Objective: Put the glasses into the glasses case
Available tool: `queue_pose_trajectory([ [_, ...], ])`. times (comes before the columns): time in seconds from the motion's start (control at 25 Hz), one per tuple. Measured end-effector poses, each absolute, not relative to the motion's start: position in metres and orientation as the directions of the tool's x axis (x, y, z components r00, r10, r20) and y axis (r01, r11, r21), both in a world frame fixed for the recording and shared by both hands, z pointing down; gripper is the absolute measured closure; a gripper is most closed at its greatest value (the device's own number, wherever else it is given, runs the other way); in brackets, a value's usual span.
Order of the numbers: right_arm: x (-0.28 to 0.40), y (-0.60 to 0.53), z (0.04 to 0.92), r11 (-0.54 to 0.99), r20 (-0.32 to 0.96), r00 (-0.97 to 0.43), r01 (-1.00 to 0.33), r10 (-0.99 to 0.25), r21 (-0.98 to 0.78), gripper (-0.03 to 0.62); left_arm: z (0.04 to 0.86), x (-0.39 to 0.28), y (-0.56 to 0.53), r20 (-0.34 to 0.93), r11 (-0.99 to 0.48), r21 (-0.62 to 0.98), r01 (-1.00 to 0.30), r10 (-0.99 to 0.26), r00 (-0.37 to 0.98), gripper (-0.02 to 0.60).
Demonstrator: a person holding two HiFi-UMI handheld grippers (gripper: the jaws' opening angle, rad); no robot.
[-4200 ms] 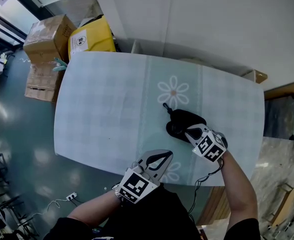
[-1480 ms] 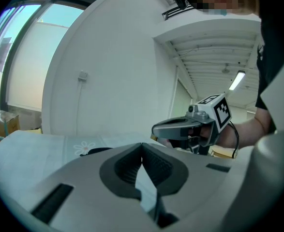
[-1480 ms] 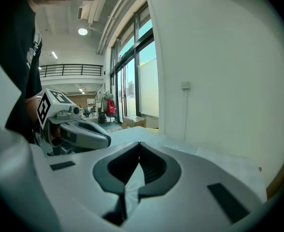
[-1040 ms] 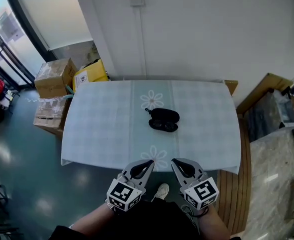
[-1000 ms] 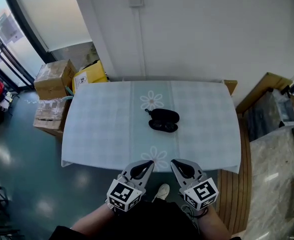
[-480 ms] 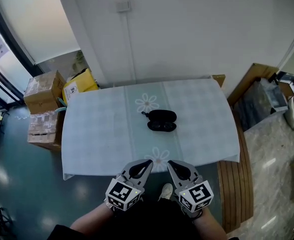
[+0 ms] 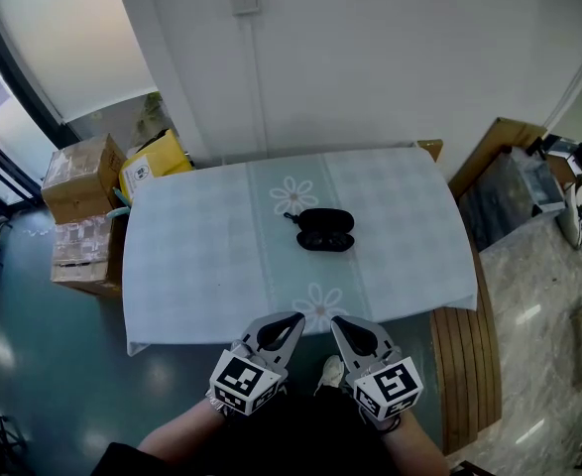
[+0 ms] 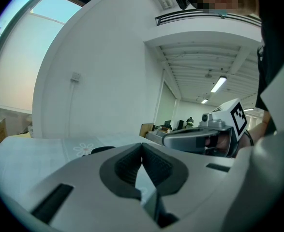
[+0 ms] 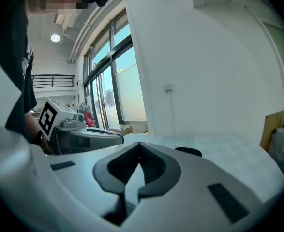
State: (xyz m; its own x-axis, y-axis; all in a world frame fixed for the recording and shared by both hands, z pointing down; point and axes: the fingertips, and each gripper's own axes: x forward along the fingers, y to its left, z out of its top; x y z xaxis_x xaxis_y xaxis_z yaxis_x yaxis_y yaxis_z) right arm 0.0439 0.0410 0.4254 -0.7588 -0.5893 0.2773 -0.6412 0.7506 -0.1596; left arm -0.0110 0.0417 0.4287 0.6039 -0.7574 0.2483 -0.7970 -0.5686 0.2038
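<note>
The dark glasses case [image 7: 325,230] lies mid-frame on the tabletop [image 7: 201,246]. No glasses lie loose beside it, so they are likely already inside. Whether the lid is fully closed is unclear. The left gripper [image 7: 294,318] and right gripper [image 7: 337,322] hang at bottom centre, well apart from it, jaws pressed together and empty.

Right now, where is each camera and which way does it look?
Head view: on the head, looking down at the table and case; left gripper, right gripper and forearms show.
Left gripper view: on it, facing the wall along shut jaws; right gripper shows.
Right gripper view: same, mirrored; left gripper shows.
All three share the case.
</note>
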Motion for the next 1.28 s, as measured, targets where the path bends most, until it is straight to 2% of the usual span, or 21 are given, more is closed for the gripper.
queue_pose_trajectory([
  [1.28,0.046,0.055,0.417,0.745,0.259,-0.754,-0.650,-0.604,-0.153,0.571,0.420,-0.008,0.056,0.240,-0.589,0.185,-0.787,-0.749,0.617,0.555],
])
